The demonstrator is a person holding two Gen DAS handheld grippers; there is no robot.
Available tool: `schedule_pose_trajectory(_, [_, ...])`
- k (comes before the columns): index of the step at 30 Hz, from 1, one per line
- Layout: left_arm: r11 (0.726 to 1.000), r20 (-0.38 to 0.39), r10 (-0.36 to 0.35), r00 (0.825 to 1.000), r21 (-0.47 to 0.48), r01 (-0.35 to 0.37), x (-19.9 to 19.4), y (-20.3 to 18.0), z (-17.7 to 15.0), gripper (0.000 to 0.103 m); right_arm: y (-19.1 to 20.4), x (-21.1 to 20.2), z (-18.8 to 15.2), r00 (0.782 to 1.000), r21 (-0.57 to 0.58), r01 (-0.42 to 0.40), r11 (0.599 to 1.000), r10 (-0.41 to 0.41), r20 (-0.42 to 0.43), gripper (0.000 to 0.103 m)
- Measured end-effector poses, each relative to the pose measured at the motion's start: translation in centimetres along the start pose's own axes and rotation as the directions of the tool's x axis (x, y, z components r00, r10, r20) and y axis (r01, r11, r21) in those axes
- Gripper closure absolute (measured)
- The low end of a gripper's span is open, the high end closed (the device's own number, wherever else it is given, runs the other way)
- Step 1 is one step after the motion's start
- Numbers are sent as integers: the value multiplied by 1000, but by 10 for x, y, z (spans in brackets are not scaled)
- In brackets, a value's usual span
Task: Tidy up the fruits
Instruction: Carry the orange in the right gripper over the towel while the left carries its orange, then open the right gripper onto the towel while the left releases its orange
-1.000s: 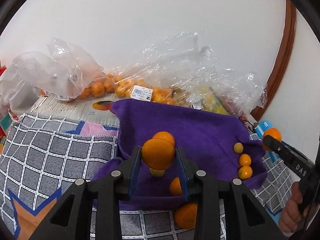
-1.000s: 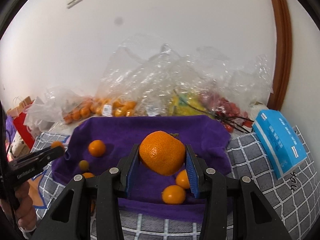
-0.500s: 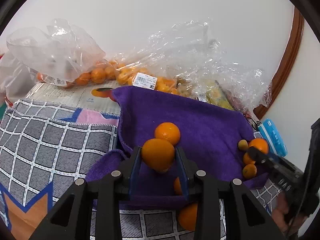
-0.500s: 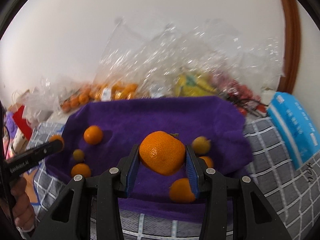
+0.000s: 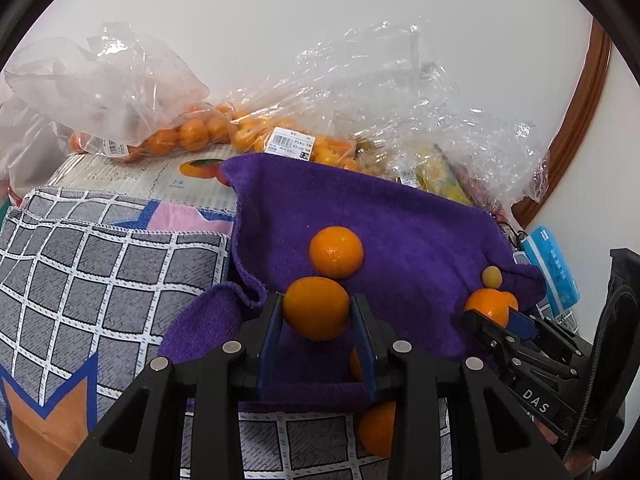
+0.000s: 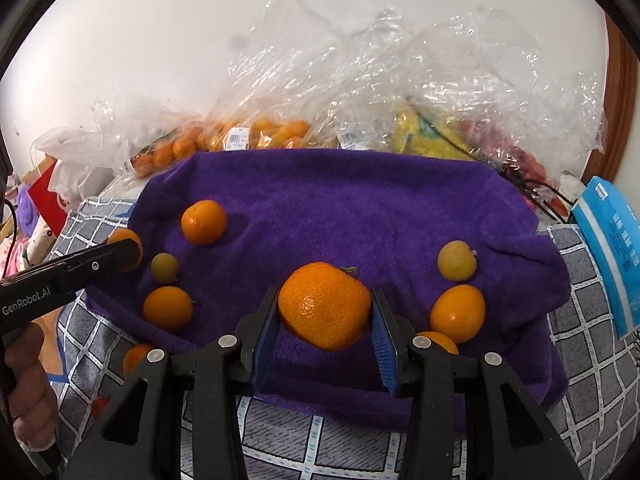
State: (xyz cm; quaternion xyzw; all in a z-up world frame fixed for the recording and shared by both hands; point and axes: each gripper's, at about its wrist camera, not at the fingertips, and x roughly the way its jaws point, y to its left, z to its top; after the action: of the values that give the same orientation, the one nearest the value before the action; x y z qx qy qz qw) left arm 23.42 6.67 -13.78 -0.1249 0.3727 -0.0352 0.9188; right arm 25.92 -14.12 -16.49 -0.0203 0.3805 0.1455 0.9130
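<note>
Seven oranges [image 6: 203, 222], two yellowish fruits [image 6: 457, 261], two grippers [image 6: 324, 316].

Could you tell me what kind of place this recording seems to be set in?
Probably a home: a checked quilt with a purple towel spread over it, and shop-labelled plastic bags of oranges heaped against a plain white wall.

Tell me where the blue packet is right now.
The blue packet lies at the right edge of the right wrist view, on the checked cloth just past the purple towel's right side, in front of the wooden frame.
</note>
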Motion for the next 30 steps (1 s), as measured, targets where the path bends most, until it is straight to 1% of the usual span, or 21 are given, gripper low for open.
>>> schedule_pose_trajectory(4, [1000,-23,8,1000,6,-7,3,-3,-1,70,2,1,-1,1000,-11,21,1000,-21,-5,59])
schedule_pose_trajectory(10, [1000,-45,22,999,-6,-22,7,-1,-1,70,3,-4,-2,998,-20,60,998,-60,22,58])
schedule_pose_trajectory(14, [999,-70,34,997,-1,-34,12,-2,-2,70,5,-13,-2,995,-35,82,996,-80,59,50])
schedule_pose_trajectory(17, [999,-73,33,997,10,-32,13,-3,-2,70,8,-19,-2,993,-52,88,995,-83,83,46])
schedule_pose_trajectory(19, [999,-78,33,996,17,-31,13,-4,-3,69,8,-22,-1,992,-54,92,994,-86,96,46])
schedule_pose_trajectory(20, [1000,-79,28,997,16,-27,13,-4,-3,69,8,-23,0,991,-50,92,995,-87,100,46])
schedule_pose_trajectory(22, [1000,-68,18,998,13,-17,11,-4,-2,62,5,-24,1,990,-24,93,995,-90,107,46])
schedule_pose_trajectory(23, [1000,-65,18,998,13,-17,10,-4,-2,61,2,-24,2,990,-8,89,996,-88,107,46])
schedule_pose_trajectory(25, [1000,-63,14,998,9,-14,9,-5,-2,61,-1,-26,3,990,7,87,996,-87,108,46])
schedule_pose_trajectory(30, [1000,-39,4,999,26,-3,2,-9,-2,61,-4,-36,4,983,18,105,994,-106,151,46])
